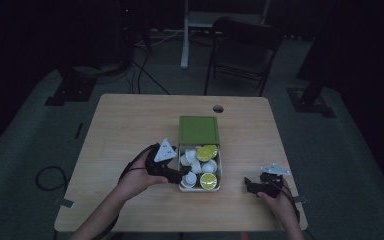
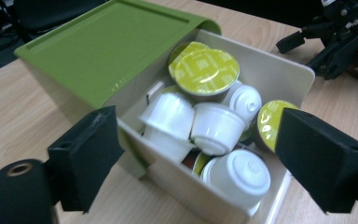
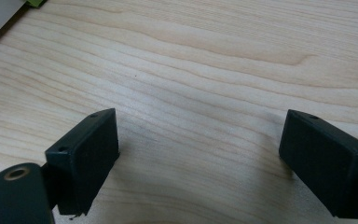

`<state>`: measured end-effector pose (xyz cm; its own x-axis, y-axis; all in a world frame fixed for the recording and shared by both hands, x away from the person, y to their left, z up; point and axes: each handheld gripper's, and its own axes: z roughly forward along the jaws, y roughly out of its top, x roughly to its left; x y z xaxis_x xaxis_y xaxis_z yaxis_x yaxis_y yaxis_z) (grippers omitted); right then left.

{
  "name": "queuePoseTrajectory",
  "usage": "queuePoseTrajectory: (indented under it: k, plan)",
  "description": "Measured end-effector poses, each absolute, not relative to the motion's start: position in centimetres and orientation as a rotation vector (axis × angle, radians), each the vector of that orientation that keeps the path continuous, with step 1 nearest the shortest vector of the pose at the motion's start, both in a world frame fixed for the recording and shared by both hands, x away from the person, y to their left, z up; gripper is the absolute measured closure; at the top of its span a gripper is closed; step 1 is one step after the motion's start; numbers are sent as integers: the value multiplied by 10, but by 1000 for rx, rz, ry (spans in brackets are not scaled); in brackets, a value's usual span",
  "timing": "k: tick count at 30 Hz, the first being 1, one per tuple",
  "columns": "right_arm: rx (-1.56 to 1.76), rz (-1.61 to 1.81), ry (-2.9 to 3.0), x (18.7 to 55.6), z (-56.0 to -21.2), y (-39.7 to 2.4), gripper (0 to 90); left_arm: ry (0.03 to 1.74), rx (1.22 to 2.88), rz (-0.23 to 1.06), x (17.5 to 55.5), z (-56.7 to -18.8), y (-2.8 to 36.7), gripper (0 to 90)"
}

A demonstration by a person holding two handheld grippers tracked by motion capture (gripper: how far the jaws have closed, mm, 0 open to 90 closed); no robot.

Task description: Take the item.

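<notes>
Spanning most of the high view, the wooden desk (image 1: 130, 130) carries a single box (image 1: 219, 172) near its middle, a little toward the person's edge. The box is a pale tray with a green lid (image 1: 198, 129) slid back toward the far edge, so the near half stands uncovered. Inside lie coffee capsules (image 2: 216, 127), white cups heaped loosely with several yellow-green foil tops (image 2: 206, 71) among them; they fill the uncovered half up to the rim.

At the box's left wall, near its front left corner, the person's left hand (image 1: 137, 180) holds the left gripper (image 1: 182, 176). In the left gripper view its jaws stand apart and straddle the near corner of the tray, one pad outside the wall, the other over the capsules on the far side; neither pad presses on anything, and nothing is gripped.

Well apart from the box, near the desk's front right corner, the right gripper (image 1: 250, 185) rests in the right hand (image 1: 280, 200). Its jaws stand wide over bare wood, holding nothing.

Bare desk runs wide on the left side and along the far edge, where a round cable hole (image 1: 218, 108) sits; the strip between box and right gripper is also open.
</notes>
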<state>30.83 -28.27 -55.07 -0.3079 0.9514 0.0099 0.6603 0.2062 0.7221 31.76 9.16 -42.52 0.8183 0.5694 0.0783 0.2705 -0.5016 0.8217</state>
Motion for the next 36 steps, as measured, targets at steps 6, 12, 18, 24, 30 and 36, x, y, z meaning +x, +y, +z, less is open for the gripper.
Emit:
queuePoseTrajectory:
  k: [6, 12, 18, 24, 30, 36]
  plan:
    - [1495, 883, 2045, 308, -551, -283, 115, 593, 2131, 415, 322, -426, 75, 157]
    - [1494, 883, 2046, 308, -551, -283, 115, 595, 2133, 395, 328, -430, 62, 156]
    - [1493, 883, 2045, 308, -551, -283, 115, 602, 2154, 401, 336, -434, 54, 156]
    - [1491, 883, 2045, 308, -551, -283, 115, 601, 2159, 368, 341, -440, 46, 157]
    - [1493, 882, 2047, 308, -551, -283, 115, 629, 2158, 336, 349, -444, 38, 157]
    - [1493, 882, 2046, 308, -551, -283, 115, 640, 2159, 328, 357, -447, 33, 157]
